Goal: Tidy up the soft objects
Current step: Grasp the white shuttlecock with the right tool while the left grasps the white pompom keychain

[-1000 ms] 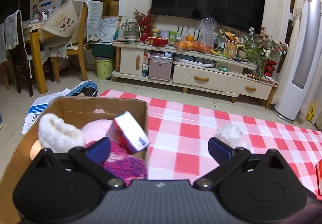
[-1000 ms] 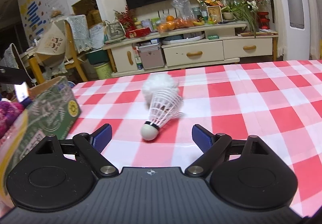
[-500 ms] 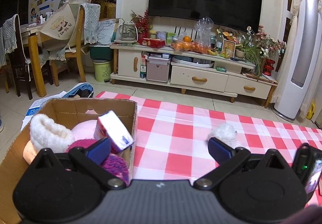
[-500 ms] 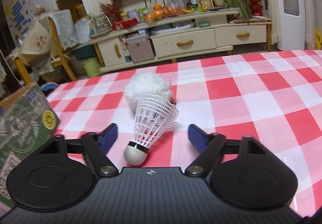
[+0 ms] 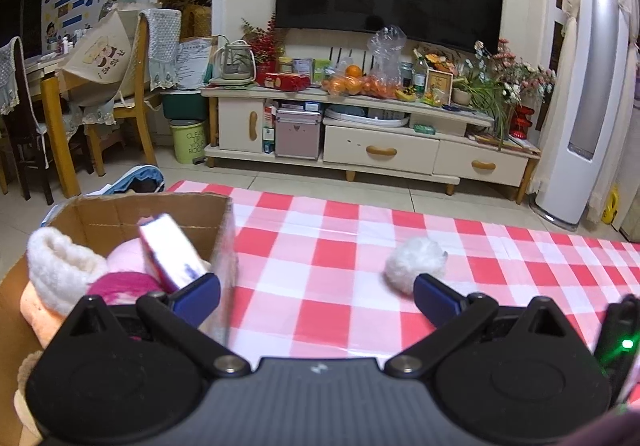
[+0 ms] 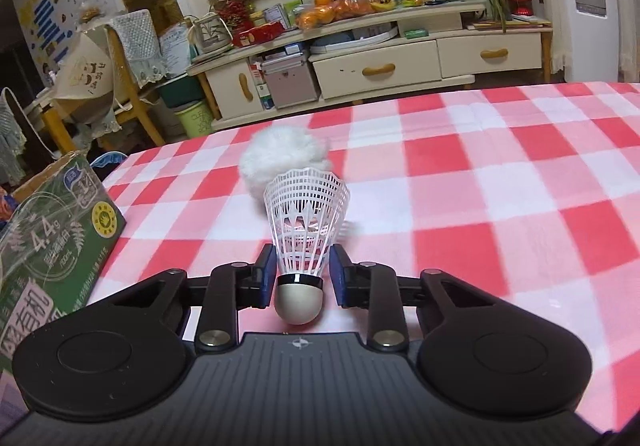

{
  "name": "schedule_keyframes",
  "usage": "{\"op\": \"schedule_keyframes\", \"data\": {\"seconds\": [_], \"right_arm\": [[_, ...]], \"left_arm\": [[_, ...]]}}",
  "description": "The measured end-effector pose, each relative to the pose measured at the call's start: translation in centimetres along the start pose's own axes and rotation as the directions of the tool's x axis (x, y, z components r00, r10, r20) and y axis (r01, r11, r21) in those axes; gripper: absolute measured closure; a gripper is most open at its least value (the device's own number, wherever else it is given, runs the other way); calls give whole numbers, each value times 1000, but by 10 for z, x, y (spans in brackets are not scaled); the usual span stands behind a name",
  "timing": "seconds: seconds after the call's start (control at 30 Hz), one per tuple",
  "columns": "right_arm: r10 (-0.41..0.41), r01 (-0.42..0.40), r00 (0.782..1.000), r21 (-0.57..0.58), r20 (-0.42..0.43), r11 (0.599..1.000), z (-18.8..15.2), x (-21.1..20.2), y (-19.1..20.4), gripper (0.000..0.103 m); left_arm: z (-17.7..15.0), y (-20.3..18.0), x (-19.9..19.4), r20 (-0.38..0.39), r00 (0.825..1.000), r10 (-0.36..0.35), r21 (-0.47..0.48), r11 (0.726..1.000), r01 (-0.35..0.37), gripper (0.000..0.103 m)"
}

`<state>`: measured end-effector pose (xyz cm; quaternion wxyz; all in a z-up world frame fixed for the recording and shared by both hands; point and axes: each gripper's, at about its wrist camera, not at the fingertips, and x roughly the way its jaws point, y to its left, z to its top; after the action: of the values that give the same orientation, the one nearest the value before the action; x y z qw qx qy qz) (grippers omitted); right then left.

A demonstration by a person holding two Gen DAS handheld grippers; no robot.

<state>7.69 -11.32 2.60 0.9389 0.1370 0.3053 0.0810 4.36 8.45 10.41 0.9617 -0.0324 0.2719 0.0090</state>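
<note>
Shuttlecock (image 6: 304, 230): white plastic mesh skirt, black band, rounded cork-type base. Judged v. light; skirt thin and springy, likely to crush or deform under hard squeeze; base firm. Best hold judged at narrow end of skirt just above band, or on base itself, w/ light pressure.

Position: lies on worktop (image 6: 500, 181), checked red/white cloth, base toward camera, skirt pointing away. Sits between the two blue pads of right hand-held gripper (image 6: 303, 278); pads drawn in close, touching lower skirt on both sides, so closed on it. Whether lifted off cloth: cannot tell.

White pompom (image 6: 282, 157) just behind shuttlecock, touching or nearly so; soft, fluffy, judged compressible, no damage risk.

Cardboard box (image 5: 120, 213) at left edge of worktop, holding other soft items, incl. white fleecy piece (image 5: 60, 266) and pink/magenta yarn-like pieces.

Left hand-held gripper (image 5: 316, 296): spread wide, holding nothing, hanging beside box edge; pompom near its right finger.
</note>
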Motion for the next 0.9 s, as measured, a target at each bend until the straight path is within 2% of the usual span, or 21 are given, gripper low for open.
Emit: {"op": "schedule_keyframes", "data": {"seconds": [0.33, 0.47, 0.57, 0.8, 0.83, 0.9], "right_arm": [[-118, 118, 993, -1, 18, 993, -6, -47, -70, 69], [-138, 137, 990, 29, 32, 990, -5, -53, -92, 68], [-120, 118, 992, 54, 31, 992, -2, -53, -104, 67], [-91, 88, 996, 92, 22, 992, 3, -50, -123, 55], [-91, 89, 996, 92, 23, 992, 3, -49, -125, 46], [-103, 100, 994, 83, 27, 991, 5, -47, -127, 36]], "left_arm": [[-13, -40, 19, -16, 1000, -20, 97, 995, 21, 1], [-20, -57, 30, -12, 1000, -23, 128, 991, 25, 1], [-27, -70, 40, -18, 999, -26, 148, 989, 29, 1], [-40, -90, 67, -22, 1000, -12, 167, 986, 15, 1], [-40, -94, 71, -16, 1000, -4, 166, 986, 7, 1], [-39, -99, 80, -2, 1000, -2, 150, 989, 2, 1]]}}
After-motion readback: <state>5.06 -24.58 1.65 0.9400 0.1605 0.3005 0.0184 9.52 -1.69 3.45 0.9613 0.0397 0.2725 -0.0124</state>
